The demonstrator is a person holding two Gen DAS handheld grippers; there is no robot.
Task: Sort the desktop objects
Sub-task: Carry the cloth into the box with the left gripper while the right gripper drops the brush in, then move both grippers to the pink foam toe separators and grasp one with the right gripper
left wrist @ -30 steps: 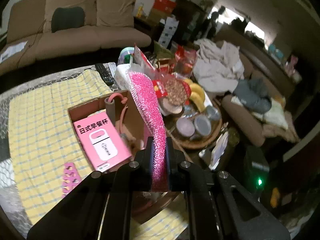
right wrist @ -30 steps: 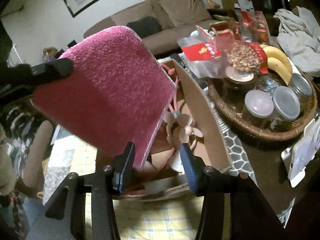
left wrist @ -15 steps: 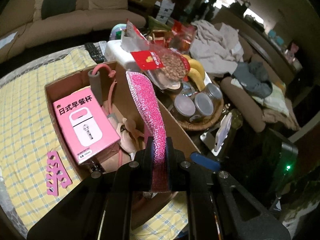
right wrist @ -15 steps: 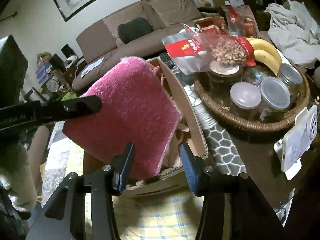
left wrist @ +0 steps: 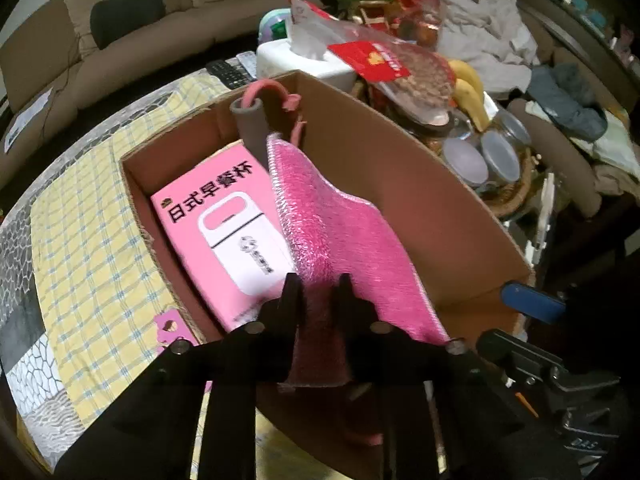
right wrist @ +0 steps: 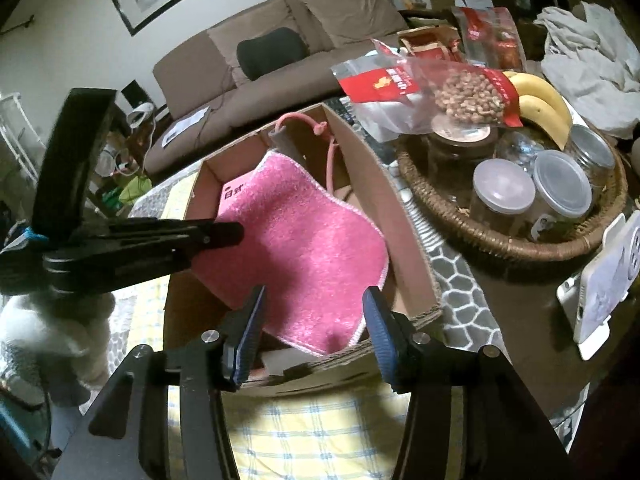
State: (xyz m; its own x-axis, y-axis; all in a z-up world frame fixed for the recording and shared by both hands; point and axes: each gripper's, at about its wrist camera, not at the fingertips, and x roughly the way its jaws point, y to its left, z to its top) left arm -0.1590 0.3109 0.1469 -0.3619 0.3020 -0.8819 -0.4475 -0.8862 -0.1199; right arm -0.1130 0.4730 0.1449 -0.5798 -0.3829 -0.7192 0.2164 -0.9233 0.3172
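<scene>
- The left gripper point(left wrist: 318, 280) is over the open box point(left wrist: 400, 168) and points down into it.
- Its jaws have just been opening. The pink cloth point(left wrist: 340, 232) is between them, with a small gap on each side, so they do not squeeze it.
- The cloth lies in the box. It leans over the pink carton point(left wrist: 224, 228) and spreads toward the box's right wall.
- From the right wrist view, the left gripper point(right wrist: 236, 234) comes in from the left, and its tip is at the cloth's point(right wrist: 304, 256) left edge.
- The right gripper point(right wrist: 314, 320) hangs at the near end of the box point(right wrist: 404, 248). Its jaws have just been opening a bit more.
- Its blue pads point(right wrist: 378, 328) stand wide apart. The near edge of the cloth shows between them, but they hold nothing.
- The pink carton lies flat on the box floor. It has dark writing and a white picture on top.
- A grey tube point(left wrist: 250, 124) with a pink cord point(left wrist: 276, 90) stands at the far end of the box.
- The box sits on a yellow checked cloth point(left wrist: 92, 240). A small pink piece point(left wrist: 170, 326) lies on it just beside the box.
- To the right of the box is a woven tray point(right wrist: 500, 240) with jars point(right wrist: 504, 196), bananas point(right wrist: 544, 108) and a bag of nuts point(right wrist: 440, 92).
- A white tissue box point(left wrist: 300, 60) and remotes point(left wrist: 232, 70) are behind the box.
- A brown sofa point(right wrist: 280, 52) with a dark cushion point(right wrist: 272, 52) is at the back.
</scene>
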